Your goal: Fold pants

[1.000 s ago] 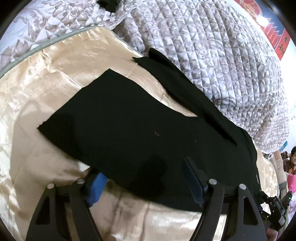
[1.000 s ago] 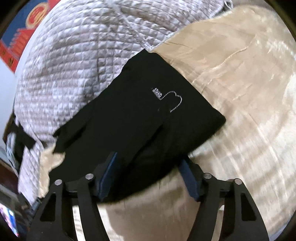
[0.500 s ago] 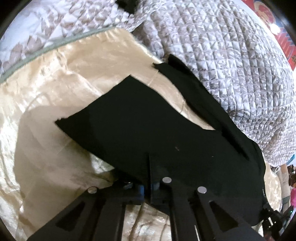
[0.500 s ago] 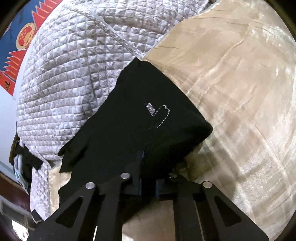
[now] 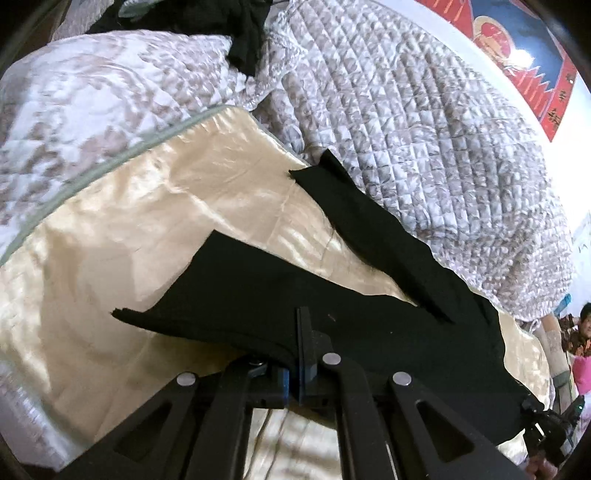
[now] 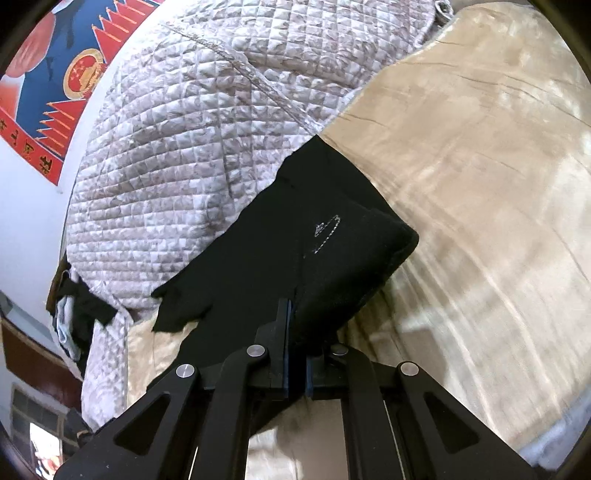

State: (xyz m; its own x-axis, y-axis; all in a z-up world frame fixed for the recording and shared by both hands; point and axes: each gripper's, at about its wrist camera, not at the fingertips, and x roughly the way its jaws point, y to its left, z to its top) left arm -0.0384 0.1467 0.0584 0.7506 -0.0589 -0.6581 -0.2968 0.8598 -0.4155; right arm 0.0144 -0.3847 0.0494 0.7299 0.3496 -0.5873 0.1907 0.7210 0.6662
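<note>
Black pants (image 5: 266,295) lie on a shiny beige bedspread (image 5: 110,258). In the left wrist view, my left gripper (image 5: 301,354) is shut on the near edge of one leg, and that leg lifts off the bed. The other leg (image 5: 369,229) stretches away toward the quilt. In the right wrist view, my right gripper (image 6: 293,354) is shut on the near edge of the pants (image 6: 280,240) at the waist end, near a small white stitched logo (image 6: 325,230). The waist end is raised off the bedspread (image 6: 480,184).
A grey-white quilted blanket (image 5: 424,129) is heaped along the far side of the bed and shows in the right wrist view (image 6: 184,129) too. Dark clothing (image 5: 247,33) lies on the quilt. A red and blue poster (image 6: 62,74) hangs on the wall.
Both grippers went from open around the pants' near edge to shut on it. Both have since lifted the fabric off the bedspread, and the near leg now hangs narrower.
</note>
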